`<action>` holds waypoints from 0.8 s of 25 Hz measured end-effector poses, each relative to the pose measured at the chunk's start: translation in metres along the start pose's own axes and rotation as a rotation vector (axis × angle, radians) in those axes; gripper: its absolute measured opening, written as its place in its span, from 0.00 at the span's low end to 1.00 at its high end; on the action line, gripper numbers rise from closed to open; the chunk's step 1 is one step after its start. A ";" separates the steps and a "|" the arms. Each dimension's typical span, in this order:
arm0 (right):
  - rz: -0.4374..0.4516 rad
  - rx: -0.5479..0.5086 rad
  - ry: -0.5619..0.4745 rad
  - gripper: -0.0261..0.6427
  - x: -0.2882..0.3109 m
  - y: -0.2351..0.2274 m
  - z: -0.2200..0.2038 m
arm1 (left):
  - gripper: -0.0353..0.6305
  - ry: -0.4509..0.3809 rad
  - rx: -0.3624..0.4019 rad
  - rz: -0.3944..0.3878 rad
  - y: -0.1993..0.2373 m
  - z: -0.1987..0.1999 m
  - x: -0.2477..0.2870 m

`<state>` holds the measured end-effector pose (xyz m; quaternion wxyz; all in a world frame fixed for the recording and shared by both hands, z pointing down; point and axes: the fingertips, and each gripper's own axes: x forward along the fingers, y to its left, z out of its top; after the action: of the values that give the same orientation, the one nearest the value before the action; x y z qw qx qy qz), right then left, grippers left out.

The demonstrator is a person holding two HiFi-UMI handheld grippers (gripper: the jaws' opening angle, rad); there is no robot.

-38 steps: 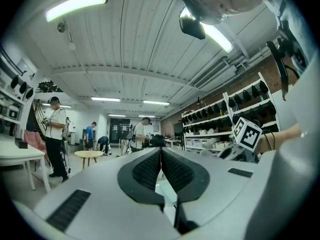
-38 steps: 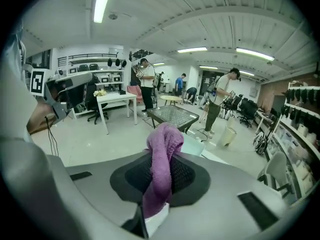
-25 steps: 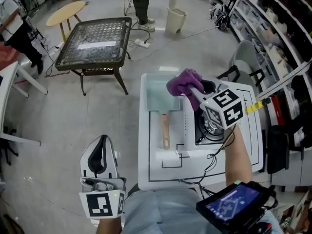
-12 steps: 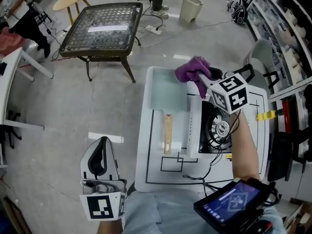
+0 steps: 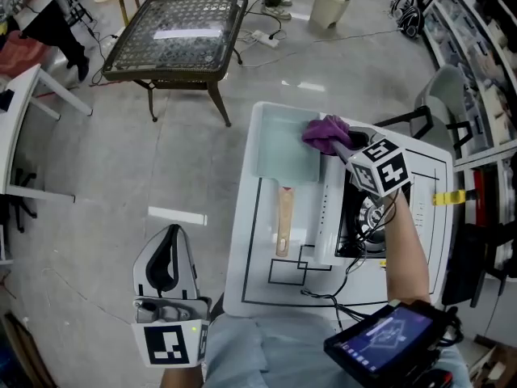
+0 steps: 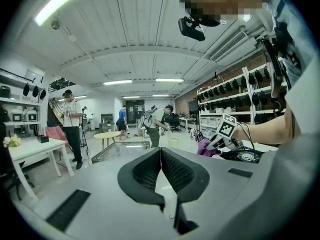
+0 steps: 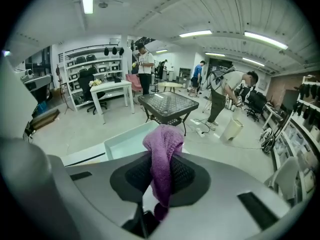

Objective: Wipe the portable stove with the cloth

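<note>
— Where is the cloth (image 5: pixel 324 130)?

— In the right gripper (image 5: pixel 336 141). Its jaws are clamped on the purple fabric: a fold bunches up above the pads and the tail hangs down between them, as the right gripper view shows.

— And where does that put it on the table (image 5: pixel 250 253)?

— Toward the tabletop's far edge, over the far end of the portable stove (image 5: pixel 367 213). The gripper slants downward there. I can't tell whether the cloth touches the stove.

— Where does the stove sit?

— On the right half of the tabletop, with its round burner showing beside the person's forearm.

— What's next to it?

— A pale, shallow tray (image 5: pixel 283 148) at the far left corner, just beside the cloth. A wooden-handled tool (image 5: pixel 283 221) lies on the near side of the tray, pointing toward the near edge and running alongside the stove's left flank.

— And the left gripper (image 6: pixel 161 161)?

— Off the table, beyond its near left corner and well apart from the stove. Its jaws are pressed together with nothing between them.
</note>
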<state>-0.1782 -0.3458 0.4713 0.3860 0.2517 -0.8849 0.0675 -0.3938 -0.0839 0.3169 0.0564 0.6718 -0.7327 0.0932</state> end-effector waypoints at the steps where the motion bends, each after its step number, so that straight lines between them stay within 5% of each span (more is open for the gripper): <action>1: 0.004 0.005 0.013 0.17 0.000 0.004 -0.003 | 0.08 -0.002 -0.002 -0.002 0.000 0.000 0.000; 20: 0.004 0.084 0.112 0.17 -0.037 0.053 -0.050 | 0.08 -0.017 -0.002 -0.084 -0.016 0.004 -0.024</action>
<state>-0.1509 -0.2698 0.4839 0.4240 0.2616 -0.8588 0.1193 -0.3755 -0.0625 0.3093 0.0547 0.7026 -0.7045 0.0842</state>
